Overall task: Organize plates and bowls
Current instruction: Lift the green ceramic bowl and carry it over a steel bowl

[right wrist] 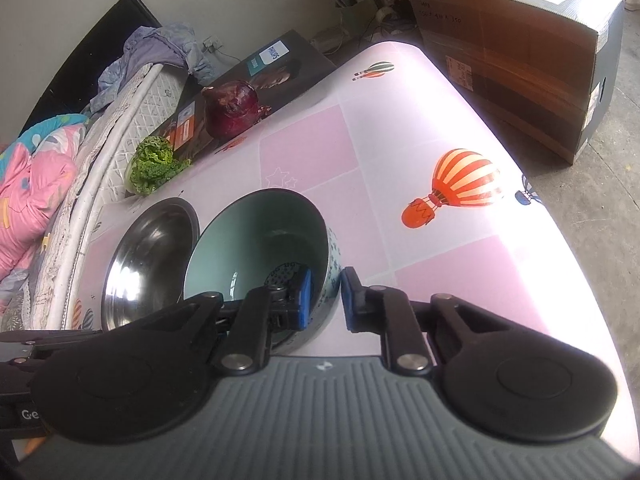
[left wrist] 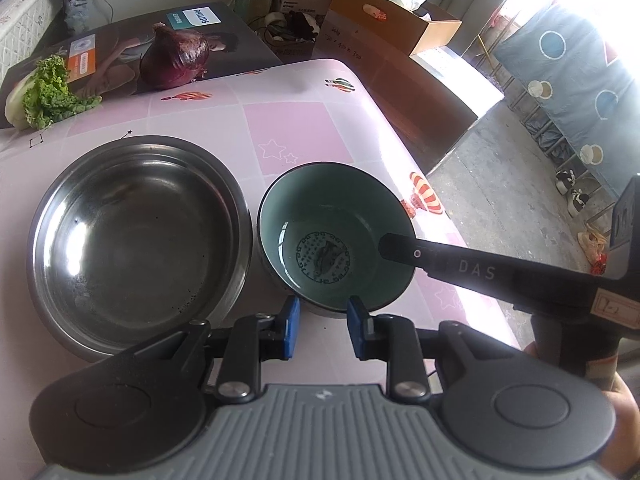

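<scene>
Green bowl (right wrist: 256,240) upright on the pink table (right wrist: 420,128), caught at its side wall by the right gripper (right wrist: 326,300). Jaws there closed on that wall: one blue pad (right wrist: 304,300) inside the bowl, the other outside, wall pinched between. Seen from the left wrist as a dark finger reaching over the rim into the bowl.

Left gripper (left wrist: 325,326) with jaws only a little apart, near rim of the bowl in the gap between the pad tips. Cannot tell whether these pads press on the rim or only stand beside it.

Just left of the left jaws, a wide steel bowl (left wrist: 136,240), empty, almost touching the green one. Far ahead of the jaws, at the back edge of the table, a red cabbage (left wrist: 176,58) and a leafy green (left wrist: 48,92) on a printed box (left wrist: 120,48). Ahead and right, beyond the table, cardboard boxes (left wrist: 400,16) on the floor. Nothing lying between either jaws and the bowl.
</scene>
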{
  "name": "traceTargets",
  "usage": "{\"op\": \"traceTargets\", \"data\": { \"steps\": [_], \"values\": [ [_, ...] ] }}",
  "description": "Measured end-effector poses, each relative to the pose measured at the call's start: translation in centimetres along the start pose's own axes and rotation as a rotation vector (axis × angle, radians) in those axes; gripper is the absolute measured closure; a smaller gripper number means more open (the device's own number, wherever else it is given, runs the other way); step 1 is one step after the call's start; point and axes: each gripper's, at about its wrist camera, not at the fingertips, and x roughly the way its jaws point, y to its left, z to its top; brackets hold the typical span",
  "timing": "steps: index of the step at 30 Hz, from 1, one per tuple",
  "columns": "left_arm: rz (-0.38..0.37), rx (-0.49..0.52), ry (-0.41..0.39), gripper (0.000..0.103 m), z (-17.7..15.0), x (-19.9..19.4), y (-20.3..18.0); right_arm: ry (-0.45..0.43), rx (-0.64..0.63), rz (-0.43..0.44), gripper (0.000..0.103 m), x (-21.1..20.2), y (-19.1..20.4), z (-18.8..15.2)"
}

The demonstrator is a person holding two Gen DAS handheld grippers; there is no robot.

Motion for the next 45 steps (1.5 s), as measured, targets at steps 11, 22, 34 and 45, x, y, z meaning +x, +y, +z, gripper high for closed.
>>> {"op": "traceTargets", "data": {
  "steps": [11, 22, 34, 45],
  "values": [
    [-0.066, 0.051, -0.01, 0.065, -1.1, -1.9, -0.6, 0.029, -0.043, -0.036, 0.093, -2.0, -1.7, -0.6],
    [0.006, 0.06, 0.013, 0.067, 0.3, 0.4, -0.8, 0.047, 0.014, 0.011, 0.089, -2.3, -3.2, -1.2],
    [0.015, 0.051, 0.07, 0.078, 0.9, 3.6, -0.6, 0.078, 0.077, 0.058, 0.084, -0.9, -4.0, -1.4],
    [0.031, 0.052, 0.067, 0.079, 0.7, 4.0, -0.9, 0.072, 0.118, 0.074, 0.082, -0.3, -4.4, -1.7]
  ]
}}
